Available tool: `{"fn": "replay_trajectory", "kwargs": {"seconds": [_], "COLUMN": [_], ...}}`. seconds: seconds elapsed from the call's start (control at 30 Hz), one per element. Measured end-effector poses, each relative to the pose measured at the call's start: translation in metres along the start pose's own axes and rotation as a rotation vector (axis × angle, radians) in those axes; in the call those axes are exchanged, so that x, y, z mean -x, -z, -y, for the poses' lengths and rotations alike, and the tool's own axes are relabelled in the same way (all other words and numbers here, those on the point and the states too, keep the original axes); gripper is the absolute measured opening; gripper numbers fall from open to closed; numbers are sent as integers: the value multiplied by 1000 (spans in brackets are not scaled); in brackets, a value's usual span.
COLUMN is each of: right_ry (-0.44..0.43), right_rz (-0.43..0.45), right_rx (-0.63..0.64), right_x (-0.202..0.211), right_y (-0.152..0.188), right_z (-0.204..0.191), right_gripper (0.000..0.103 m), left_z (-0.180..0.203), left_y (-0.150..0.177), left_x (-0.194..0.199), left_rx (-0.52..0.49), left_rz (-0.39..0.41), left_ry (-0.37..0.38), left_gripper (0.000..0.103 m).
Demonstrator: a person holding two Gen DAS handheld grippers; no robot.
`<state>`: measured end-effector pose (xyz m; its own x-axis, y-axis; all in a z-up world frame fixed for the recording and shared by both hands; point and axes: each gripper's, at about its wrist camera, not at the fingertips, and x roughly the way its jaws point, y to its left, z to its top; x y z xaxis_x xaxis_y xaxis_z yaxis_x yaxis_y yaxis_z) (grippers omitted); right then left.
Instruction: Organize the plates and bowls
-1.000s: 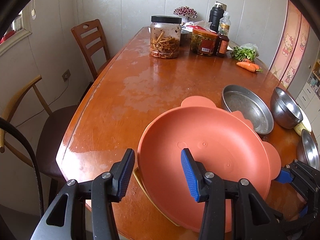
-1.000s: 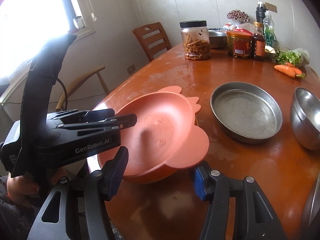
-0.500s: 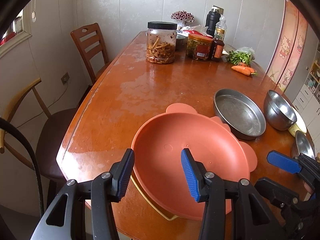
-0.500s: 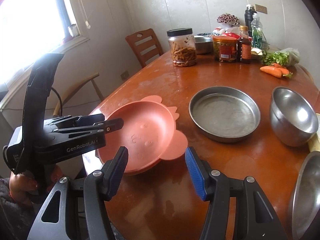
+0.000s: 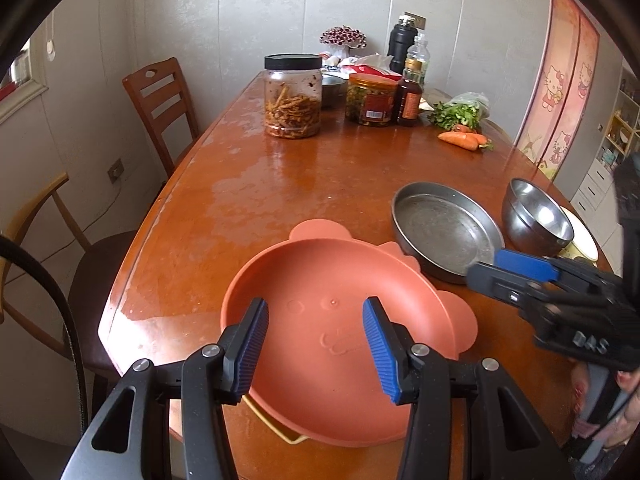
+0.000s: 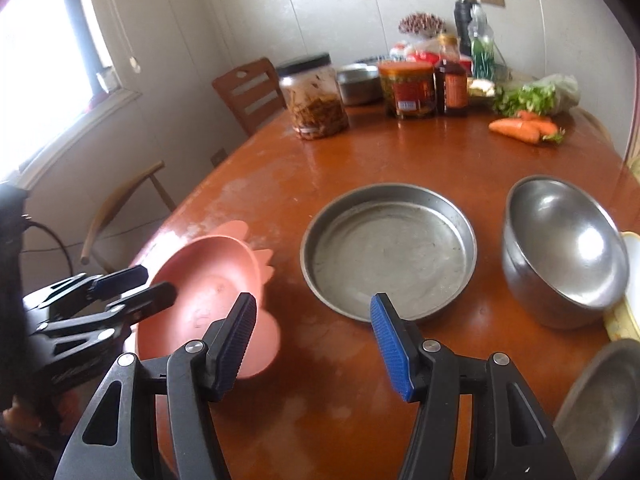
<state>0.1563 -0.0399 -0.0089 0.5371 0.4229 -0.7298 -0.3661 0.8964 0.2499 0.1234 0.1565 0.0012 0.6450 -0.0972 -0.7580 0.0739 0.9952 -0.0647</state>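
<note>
Left wrist view: left gripper [image 5: 316, 340] agape over pink plate [image 5: 340, 320], holding nothing; right gripper [image 6: 312, 344] empty too. Next: likely grasp steel pan [image 6: 388, 252] beside plate.

Both wrist views close, angled down along table [image 5: 280, 184]; share pink plate [image 6: 208, 292], steel pan [image 5: 444, 232].

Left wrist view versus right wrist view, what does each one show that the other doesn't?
Only the left wrist view shows the pink cartoon door, the shelves beyond it, and a yellow edge under the pink plate. Only the right wrist view shows the bright window and a steel dish at its lower right. Both show the pink plate, steel pan, steel bowl, jars and carrots.
</note>
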Motion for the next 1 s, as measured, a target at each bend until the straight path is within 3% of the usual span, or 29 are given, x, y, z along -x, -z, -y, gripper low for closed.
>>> {"fn": "replay_trajectory", "kwargs": {"seconds": [0.4, 0.73, 1.0], "right_ry": [-57, -124, -142], "right_rz": [-115, -198, -204], "right_rx": [-25, 44, 108], "right_x": [-31, -3, 30], "right_y": [-3, 31, 69], "right_z": [12, 12, 2], "right_gripper": [62, 62, 62], "left_z": [13, 35, 62], "left_y": [-4, 2, 20], "left_x": [-5, 1, 10], "left_rx": [-24, -64, -100], "left_rz": [-15, -18, -30], "left_ry": [20, 48, 96], "left_gripper": [49, 49, 49]}}
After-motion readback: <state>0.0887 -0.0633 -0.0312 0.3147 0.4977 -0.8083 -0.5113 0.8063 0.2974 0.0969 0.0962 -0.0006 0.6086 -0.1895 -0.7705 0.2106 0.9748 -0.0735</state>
